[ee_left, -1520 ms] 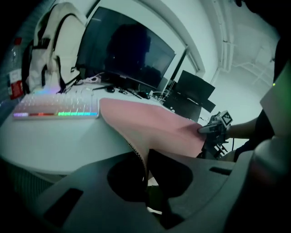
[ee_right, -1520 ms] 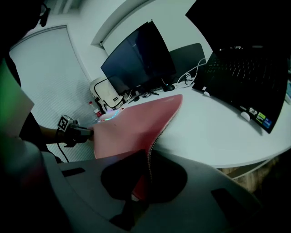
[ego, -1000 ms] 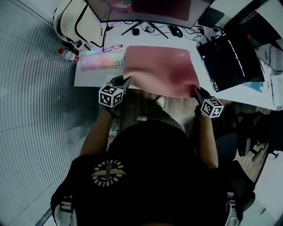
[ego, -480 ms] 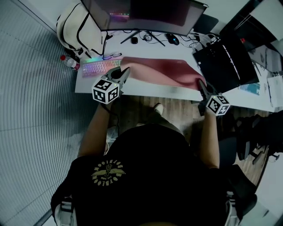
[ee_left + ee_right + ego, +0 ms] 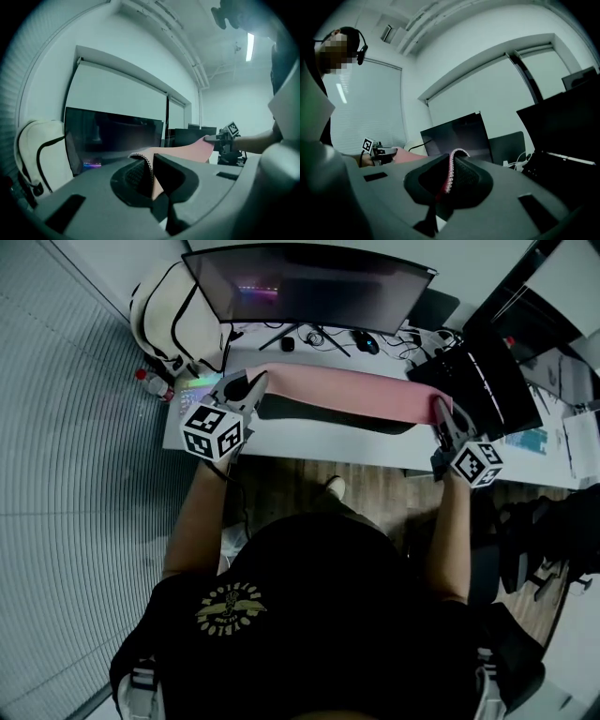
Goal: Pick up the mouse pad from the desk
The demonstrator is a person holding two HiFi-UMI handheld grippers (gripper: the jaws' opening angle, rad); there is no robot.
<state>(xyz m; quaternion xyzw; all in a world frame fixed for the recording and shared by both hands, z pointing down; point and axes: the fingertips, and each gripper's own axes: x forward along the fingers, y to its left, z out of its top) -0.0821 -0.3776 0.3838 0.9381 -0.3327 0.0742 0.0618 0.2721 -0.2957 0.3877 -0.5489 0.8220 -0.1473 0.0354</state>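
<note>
Left tool [image 5: 251, 383] and right tool [image 5: 439, 410] clamp opposite mouse pad [image 5: 347, 392] ends.

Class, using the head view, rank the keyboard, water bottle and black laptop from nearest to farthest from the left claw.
1. Keyboard, just left of the left claw.
2. Water bottle, further left.
3. Black laptop, far right.

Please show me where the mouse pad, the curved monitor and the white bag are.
mouse pad [image 5: 347, 390], head view, middle of its pink surface.
curved monitor [image 5: 309, 298], head view, centre of the dark screen.
white bag [image 5: 164, 310], head view, its white front panel.
</note>
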